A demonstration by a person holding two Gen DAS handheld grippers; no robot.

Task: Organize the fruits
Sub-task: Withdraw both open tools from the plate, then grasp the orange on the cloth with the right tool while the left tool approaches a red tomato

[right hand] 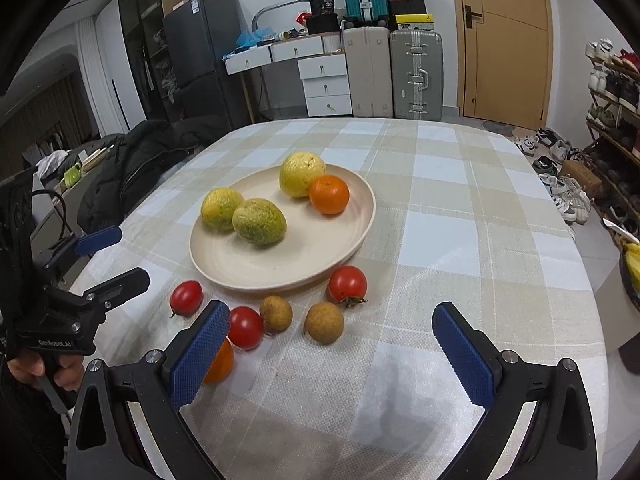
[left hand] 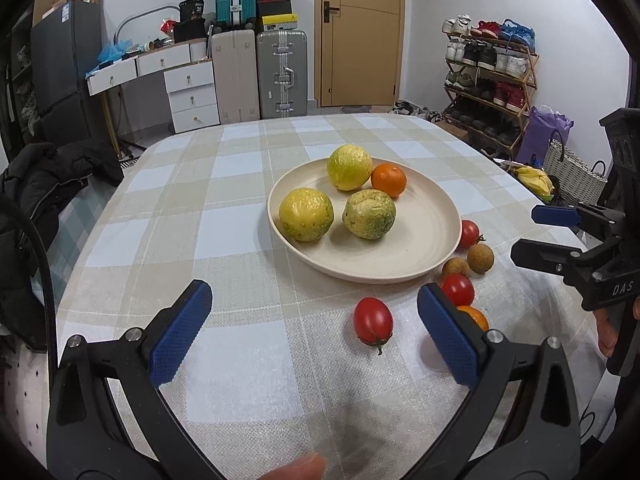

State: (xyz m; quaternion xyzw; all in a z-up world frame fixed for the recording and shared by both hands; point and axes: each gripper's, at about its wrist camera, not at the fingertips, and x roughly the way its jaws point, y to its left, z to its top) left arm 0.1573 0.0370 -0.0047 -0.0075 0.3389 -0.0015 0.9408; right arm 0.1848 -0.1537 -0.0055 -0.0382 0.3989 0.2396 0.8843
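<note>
Left wrist view shows us the left gripper [left hand: 314, 332] low over the checked tablecloth [left hand: 240, 240], its 2 blue fingers [left hand: 180, 332] spread wide and holding nothing. Between them, nearer the right finger, we see an oval red tomato [left hand: 373, 320] lying on the cloth; its long axis runs roughly toward the camera and its green stem end points to the near edge of the table. Behind the right finger a second tomato [left hand: 457, 289] and a small orange [left hand: 474, 317] are partly hidden. Further back, 2 brown longans [left hand: 480, 257] and a third tomato [left hand: 468, 233] lie just beside the rim of the cream plate [left hand: 420, 248].

On the plate we count 3 yellow-green round fruits [left hand: 306, 214] and 1 mandarin [left hand: 388, 180], which touches the far fruit.

In the right wrist view the right gripper [right hand: 340, 344] also hovers over the cloth with its fingers [right hand: 462, 354] wide apart and empty. The loose fruits lie in a curved row along the near rim of the plate, and the small orange [right hand: 219, 362] is half covered by the left finger of this gripper
</note>
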